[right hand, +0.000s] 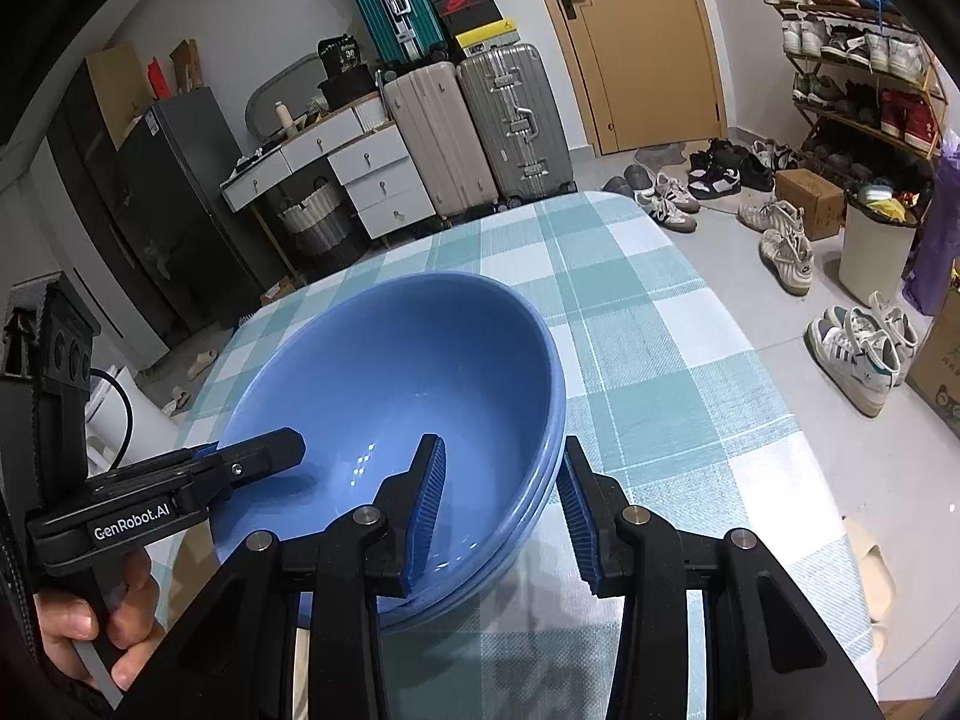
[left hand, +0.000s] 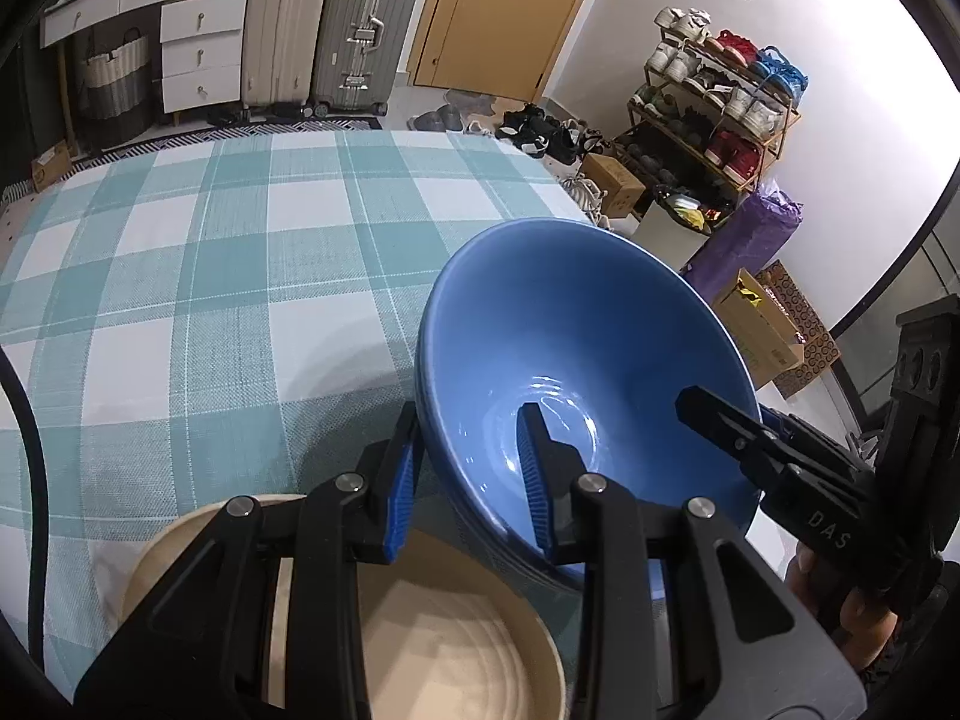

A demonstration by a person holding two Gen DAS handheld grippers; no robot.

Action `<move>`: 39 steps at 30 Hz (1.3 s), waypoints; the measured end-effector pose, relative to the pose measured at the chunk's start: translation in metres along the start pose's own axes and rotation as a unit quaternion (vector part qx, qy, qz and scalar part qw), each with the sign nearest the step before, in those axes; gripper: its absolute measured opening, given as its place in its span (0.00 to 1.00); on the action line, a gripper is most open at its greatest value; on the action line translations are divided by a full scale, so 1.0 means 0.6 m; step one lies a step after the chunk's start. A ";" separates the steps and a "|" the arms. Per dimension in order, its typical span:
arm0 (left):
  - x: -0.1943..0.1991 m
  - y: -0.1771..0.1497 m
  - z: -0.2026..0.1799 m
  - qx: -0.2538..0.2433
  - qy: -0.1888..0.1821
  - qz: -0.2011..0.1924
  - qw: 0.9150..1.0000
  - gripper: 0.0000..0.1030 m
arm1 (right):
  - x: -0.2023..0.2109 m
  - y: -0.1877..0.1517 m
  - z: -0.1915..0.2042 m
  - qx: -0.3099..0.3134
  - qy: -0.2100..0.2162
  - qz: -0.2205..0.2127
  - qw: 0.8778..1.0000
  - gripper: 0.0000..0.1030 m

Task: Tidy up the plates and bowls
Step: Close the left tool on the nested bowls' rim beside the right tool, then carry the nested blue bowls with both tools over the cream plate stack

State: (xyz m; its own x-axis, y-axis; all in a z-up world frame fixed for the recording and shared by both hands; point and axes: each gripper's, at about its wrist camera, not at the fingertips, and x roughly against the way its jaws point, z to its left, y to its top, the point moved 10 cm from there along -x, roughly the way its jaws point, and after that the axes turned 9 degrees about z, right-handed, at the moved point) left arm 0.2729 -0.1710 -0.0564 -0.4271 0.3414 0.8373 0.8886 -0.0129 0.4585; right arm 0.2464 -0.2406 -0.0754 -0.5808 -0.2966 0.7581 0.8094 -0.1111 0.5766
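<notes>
The round beige ceramic plate (left hand: 456, 648) is cut off by the bottom edge of the left wrist view, and the black left gripper (left hand: 471, 480) covers much of its near side. The lower bowls of the stacked glossy blue ceramic bowls (right hand: 390, 372) show only as rim edges, so their count is unclear. The bowls' near wall hides behind the black right gripper (right hand: 504, 504).

Both grippers are working close together here. Left gripper (left hand: 471, 480) has its jaws parted, one blue pad on each side of a bowl wall, not clamped as far as I can see. Right gripper (right hand: 504, 516) is the same deal, jaws apart and straddling the rim. A bare hand (right hand: 90, 630) grips the left one's handle from below.
</notes>
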 end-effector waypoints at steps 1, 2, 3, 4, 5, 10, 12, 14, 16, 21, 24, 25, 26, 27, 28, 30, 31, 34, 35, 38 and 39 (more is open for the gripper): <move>0.006 -0.001 -0.002 -0.001 0.000 -0.002 1.000 0.27 | 0.006 0.000 0.001 0.000 0.000 -0.002 1.000 0.39; 0.012 -0.002 -0.005 -0.003 0.000 -0.004 1.000 0.27 | 0.011 0.001 0.003 0.001 -0.001 -0.005 1.000 0.39; 0.019 -0.003 -0.007 -0.005 0.001 -0.007 1.000 0.27 | 0.017 0.000 0.005 0.003 -0.002 -0.007 1.000 0.38; 0.026 -0.004 -0.009 -0.006 0.001 -0.009 1.000 0.27 | 0.023 0.000 0.007 0.004 -0.002 -0.010 1.000 0.39; 0.033 -0.005 -0.010 -0.007 0.002 -0.012 1.000 0.27 | 0.028 0.000 0.009 0.005 -0.001 -0.012 1.000 0.39; 0.074 -0.013 -0.019 -0.011 0.007 -0.027 1.000 0.27 | 0.055 -0.001 0.024 0.015 0.000 -0.022 1.000 0.38; 0.092 -0.018 -0.022 -0.011 0.009 -0.033 0.999 0.27 | 0.066 -0.002 0.031 0.018 0.000 -0.025 1.000 0.38; 0.109 -0.025 -0.024 -0.010 0.010 -0.037 0.999 0.27 | 0.074 -0.004 0.039 0.022 0.001 -0.028 0.999 0.38; 0.125 -0.032 -0.025 -0.009 0.012 -0.041 0.999 0.27 | 0.085 -0.007 0.047 0.026 0.002 -0.032 0.999 0.38; 0.162 -0.046 -0.025 -0.008 0.015 -0.050 0.999 0.27 | 0.104 -0.014 0.068 0.034 0.004 -0.037 0.999 0.38; 0.183 -0.057 -0.023 -0.007 0.018 -0.056 0.998 0.27 | 0.113 -0.020 0.080 0.039 0.006 -0.039 0.998 0.39; 0.189 -0.061 -0.022 -0.006 0.018 -0.058 0.998 0.27 | 0.114 -0.022 0.084 0.040 0.007 -0.039 0.998 0.39; 0.197 -0.065 -0.021 -0.005 0.019 -0.060 0.998 0.27 | 0.116 -0.025 0.090 0.043 0.008 -0.038 0.998 0.39; 0.200 -0.067 -0.018 -0.004 0.021 -0.061 0.998 0.27 | 0.117 -0.027 0.095 0.045 0.008 -0.038 0.998 0.39; 0.205 -0.071 -0.017 -0.003 0.022 -0.062 0.998 0.27 | 0.118 -0.030 0.099 0.047 0.009 -0.038 0.998 0.39; 0.216 -0.079 -0.014 0.001 0.024 -0.064 0.998 0.27 | 0.120 -0.034 0.109 0.051 0.010 -0.037 0.998 0.39; 0.224 -0.084 -0.011 0.003 0.026 -0.066 0.998 0.27 | 0.121 -0.037 0.114 0.053 0.011 -0.037 0.998 0.39; 0.235 -0.095 -0.004 0.008 0.027 -0.068 0.997 0.27 | 0.121 -0.041 0.126 0.060 0.014 -0.035 0.997 0.39; 0.240 -0.100 -0.001 0.010 0.028 -0.070 0.997 0.27 | 0.121 -0.044 0.131 0.063 0.015 -0.034 0.997 0.39; 0.251 -0.111 0.008 0.015 0.031 -0.073 0.997 0.27 | 0.119 -0.051 0.144 0.069 0.019 -0.031 0.997 0.39; 0.254 -0.115 0.012 0.016 0.032 -0.074 0.997 0.27 | 0.119 -0.052 0.148 0.071 0.020 -0.031 0.997 0.39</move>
State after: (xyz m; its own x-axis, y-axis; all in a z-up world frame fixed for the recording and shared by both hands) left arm 0.1477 -0.1115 0.0374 -0.5629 0.2771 0.7787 0.8194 0.0632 0.5698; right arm 0.1720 -0.1741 -0.0125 -0.6226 -0.3316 0.7088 0.7505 0.0035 0.6609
